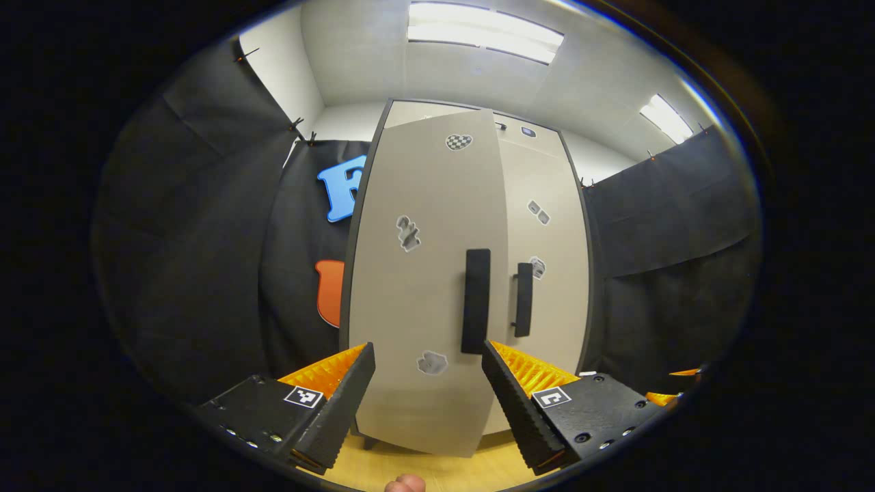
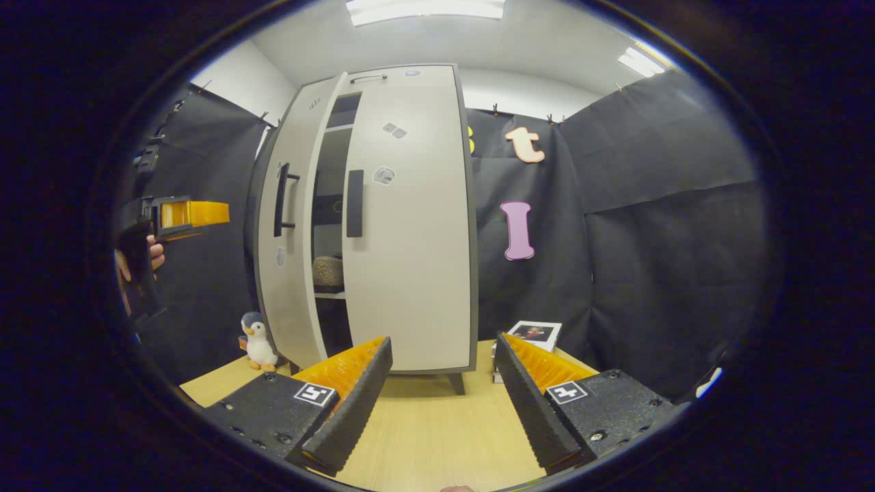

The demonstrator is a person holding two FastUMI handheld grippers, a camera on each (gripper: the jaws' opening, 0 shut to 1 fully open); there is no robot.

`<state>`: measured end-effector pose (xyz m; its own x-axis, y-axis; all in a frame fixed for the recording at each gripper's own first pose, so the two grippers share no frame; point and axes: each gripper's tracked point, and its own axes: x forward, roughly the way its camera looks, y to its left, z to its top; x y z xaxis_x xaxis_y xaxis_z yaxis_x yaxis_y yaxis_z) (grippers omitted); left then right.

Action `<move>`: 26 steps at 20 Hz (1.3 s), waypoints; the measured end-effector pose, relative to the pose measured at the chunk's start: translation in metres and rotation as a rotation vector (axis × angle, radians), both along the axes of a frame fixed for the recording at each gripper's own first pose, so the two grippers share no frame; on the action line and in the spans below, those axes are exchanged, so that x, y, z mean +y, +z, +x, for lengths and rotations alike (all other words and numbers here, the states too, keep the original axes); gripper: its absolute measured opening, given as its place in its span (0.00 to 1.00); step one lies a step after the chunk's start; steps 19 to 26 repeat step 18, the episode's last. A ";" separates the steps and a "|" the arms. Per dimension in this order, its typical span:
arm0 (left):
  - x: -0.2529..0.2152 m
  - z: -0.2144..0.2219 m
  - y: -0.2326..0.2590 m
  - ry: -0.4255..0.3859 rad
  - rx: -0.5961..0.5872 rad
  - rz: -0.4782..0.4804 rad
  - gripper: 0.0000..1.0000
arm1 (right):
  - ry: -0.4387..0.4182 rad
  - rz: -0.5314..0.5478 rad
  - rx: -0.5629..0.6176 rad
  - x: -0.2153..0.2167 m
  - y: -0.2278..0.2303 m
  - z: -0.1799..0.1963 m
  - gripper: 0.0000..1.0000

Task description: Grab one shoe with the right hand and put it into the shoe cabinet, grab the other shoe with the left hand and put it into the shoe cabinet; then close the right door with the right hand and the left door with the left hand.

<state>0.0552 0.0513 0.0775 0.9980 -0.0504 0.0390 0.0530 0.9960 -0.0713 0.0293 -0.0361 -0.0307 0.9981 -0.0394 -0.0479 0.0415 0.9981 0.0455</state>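
Now I judge the step in hand to be closing the doors of the tall beige two-door shoe cabinet, which stands on the light wooden tabletop. In the right gripper view both doors are ajar, with a dark gap between them. Through that gap a brownish shoe rests on a shelf inside the cabinet; I cannot tell whether the second shoe is in there too.

To do this well, I would bring the right gripper flat against the right door, near its black vertical handle, and push steadily toward the cabinet body until the gap shuts. Pushing close to the handle edge gives the best leverage and keeps the light cabinet from rocking on its legs. The left door comes after, done the same way.

The right gripper's jaws stand wide apart, holding nothing, in front of the cabinet. The left gripper is also spread wide and empty, facing the left door and its black handle, not touching as far as I can tell. A small plush penguin sits beside the cabinet's left foot, clear of the doors.
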 end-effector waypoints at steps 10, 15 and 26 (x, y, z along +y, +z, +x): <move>-0.053 -0.047 -0.085 -0.042 0.074 0.051 0.95 | 0.042 0.011 0.015 0.018 -0.007 -0.006 0.97; -0.072 -0.064 -0.112 -0.033 0.109 0.082 0.95 | 0.049 0.027 0.057 0.025 -0.031 -0.010 0.97; -0.075 -0.070 -0.117 -0.042 0.128 0.070 0.95 | 0.049 0.026 0.079 0.025 -0.042 -0.012 0.95</move>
